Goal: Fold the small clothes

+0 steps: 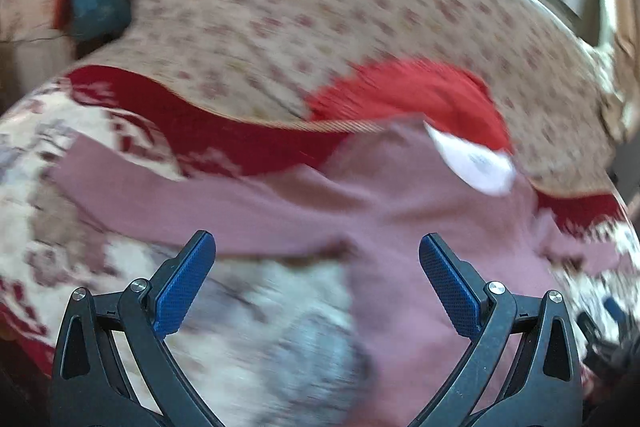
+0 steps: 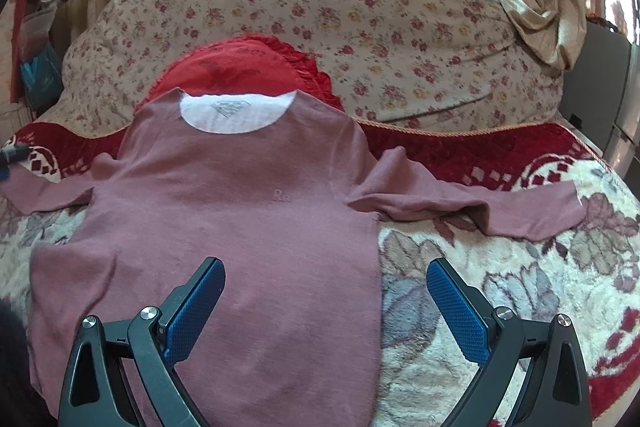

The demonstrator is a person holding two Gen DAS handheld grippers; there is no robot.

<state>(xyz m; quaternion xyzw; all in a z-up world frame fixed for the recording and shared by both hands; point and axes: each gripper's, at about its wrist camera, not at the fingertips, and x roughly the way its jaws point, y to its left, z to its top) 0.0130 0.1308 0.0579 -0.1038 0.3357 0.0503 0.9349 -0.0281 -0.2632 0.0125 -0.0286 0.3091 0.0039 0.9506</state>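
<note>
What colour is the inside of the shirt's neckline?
White, against the dusty-pink shirt; the neckline lining shows best in the right wrist view.

The left tool (image 1: 318, 247), a black two-finger frame with blue textured pads (image 1: 184, 291), has its jaws spread wide and nothing between them. Its view is smeared with motion blur. The right tool (image 2: 326, 275), of the same black frame with blue textured pads (image 2: 196, 311), also has its jaws wide apart and empty; its view is sharp. Both tools point forward and slightly downward. No hand or sleeve shows in either view.
</note>
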